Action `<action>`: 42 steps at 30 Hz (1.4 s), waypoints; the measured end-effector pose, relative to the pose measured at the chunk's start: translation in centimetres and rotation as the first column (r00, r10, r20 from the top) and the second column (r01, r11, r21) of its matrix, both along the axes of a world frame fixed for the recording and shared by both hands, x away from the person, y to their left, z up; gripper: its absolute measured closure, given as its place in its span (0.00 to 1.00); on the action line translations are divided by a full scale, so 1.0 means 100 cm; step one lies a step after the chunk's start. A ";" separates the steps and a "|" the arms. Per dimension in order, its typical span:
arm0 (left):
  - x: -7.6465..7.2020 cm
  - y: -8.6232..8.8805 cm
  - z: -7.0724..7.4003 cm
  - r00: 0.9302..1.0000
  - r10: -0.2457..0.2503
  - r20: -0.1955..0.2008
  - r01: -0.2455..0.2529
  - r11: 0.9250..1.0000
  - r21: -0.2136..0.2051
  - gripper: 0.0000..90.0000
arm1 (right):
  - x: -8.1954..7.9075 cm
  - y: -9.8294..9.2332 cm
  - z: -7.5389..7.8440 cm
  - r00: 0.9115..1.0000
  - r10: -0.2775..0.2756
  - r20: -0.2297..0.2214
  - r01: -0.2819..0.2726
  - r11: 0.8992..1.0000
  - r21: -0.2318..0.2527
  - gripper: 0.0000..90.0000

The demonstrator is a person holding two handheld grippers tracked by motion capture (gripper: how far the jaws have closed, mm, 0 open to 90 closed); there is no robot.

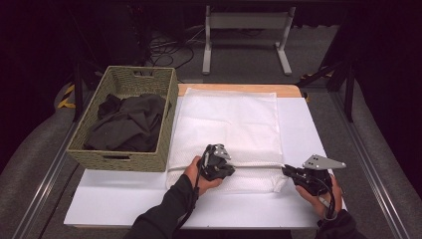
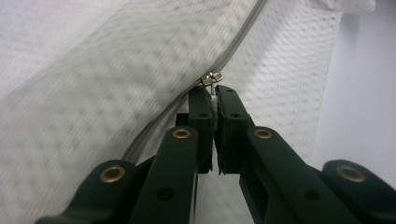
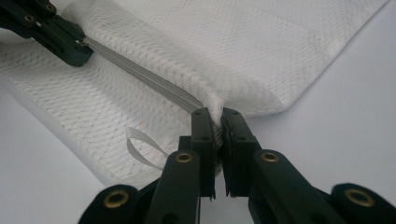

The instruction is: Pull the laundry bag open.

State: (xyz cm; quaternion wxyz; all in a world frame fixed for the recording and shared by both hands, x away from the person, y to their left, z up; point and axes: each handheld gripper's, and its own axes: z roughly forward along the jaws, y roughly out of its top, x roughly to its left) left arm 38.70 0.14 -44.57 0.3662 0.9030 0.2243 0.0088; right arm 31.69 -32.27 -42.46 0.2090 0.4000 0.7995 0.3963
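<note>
Left gripper [image 2: 214,95] pinching zipper pull [image 2: 211,78], right gripper [image 3: 218,116] clamped on mesh bag [image 1: 229,124] edge.

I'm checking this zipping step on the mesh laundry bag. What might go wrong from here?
The left claw pinches just the small zipper pull, so it could slip free. The right claw clamps the mesh bag at the zipper's end; if that slips, the fabric may bunch and jam the slider.
</note>
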 end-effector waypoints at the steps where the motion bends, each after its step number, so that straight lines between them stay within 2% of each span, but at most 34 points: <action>1: -0.001 0.005 0.000 1.000 0.002 0.002 -0.002 1.000 0.004 0.96 | 0.000 0.000 0.000 1.000 -0.001 -0.001 0.001 1.000 -0.002 0.94; 8: -0.008 0.048 -0.002 0.999 0.048 0.010 -0.048 0.999 0.010 0.96 | 0.000 -0.002 0.000 1.000 -0.010 -0.004 0.010 1.000 -0.001 0.94; 12: -0.011 0.080 -0.002 0.996 0.088 0.007 -0.088 0.996 -0.008 0.96 | 0.000 -0.001 -0.001 1.000 -0.010 -0.005 0.010 1.000 -0.001 0.94; 19: -0.022 0.115 0.000 0.992 0.128 0.019 -0.128 0.992 -0.007 0.96 | 0.000 0.000 -0.002 1.000 -0.017 -0.016 0.017 1.000 -0.003 0.94; 21: -0.024 0.126 0.000 0.989 0.150 0.012 -0.150 0.989 -0.008 0.96 | 0.000 0.000 -0.003 1.000 -0.017 -0.019 0.017 1.000 -0.004 0.94; 26: -0.031 0.151 -0.003 0.984 0.176 0.015 -0.176 0.984 0.016 0.96 | 0.000 0.001 -0.004 0.999 -0.026 -0.026 0.025 1.000 -0.012 0.94; 29: -0.034 0.162 -0.005 0.982 0.186 0.021 -0.187 0.982 0.036 0.96 | 0.000 0.000 -0.004 0.999 -0.030 -0.031 0.029 1.000 -0.008 0.94; 31: -0.036 0.169 -0.006 0.978 0.209 0.017 -0.210 0.977 0.030 0.96 | 0.000 0.000 -0.005 0.999 -0.033 -0.036 0.033 0.999 -0.007 0.94; 33: -0.036 0.172 -0.007 0.976 0.217 0.018 -0.218 0.976 0.032 0.96 | -0.001 0.000 -0.006 0.999 -0.036 -0.039 0.035 0.999 -0.008 0.94; 35: -0.038 0.176 -0.008 0.974 0.224 0.043 -0.226 0.973 0.043 0.96 | -0.002 0.000 -0.007 0.998 -0.037 -0.048 0.037 0.999 -0.005 0.94; 37: -0.041 0.178 -0.009 0.969 0.242 0.047 -0.244 0.969 0.033 0.96 | -0.002 0.001 -0.008 0.998 -0.031 -0.049 0.030 1.000 -0.008 0.94; 39: -0.042 0.182 -0.008 0.966 0.246 0.075 -0.249 0.968 0.031 0.96 | -0.003 0.003 -0.008 0.998 -0.026 -0.052 0.026 1.000 -0.012 0.94; 40: -0.043 0.185 -0.008 0.963 0.258 0.074 -0.260 0.965 0.021 0.96 | -0.003 0.003 -0.008 0.998 -0.028 -0.052 0.028 1.000 -0.015 0.94; 42: -0.043 0.186 -0.010 0.962 0.263 0.075 -0.265 0.964 0.021 0.96 | -0.003 0.003 -0.008 0.998 -0.029 -0.051 0.028 1.000 -0.014 0.94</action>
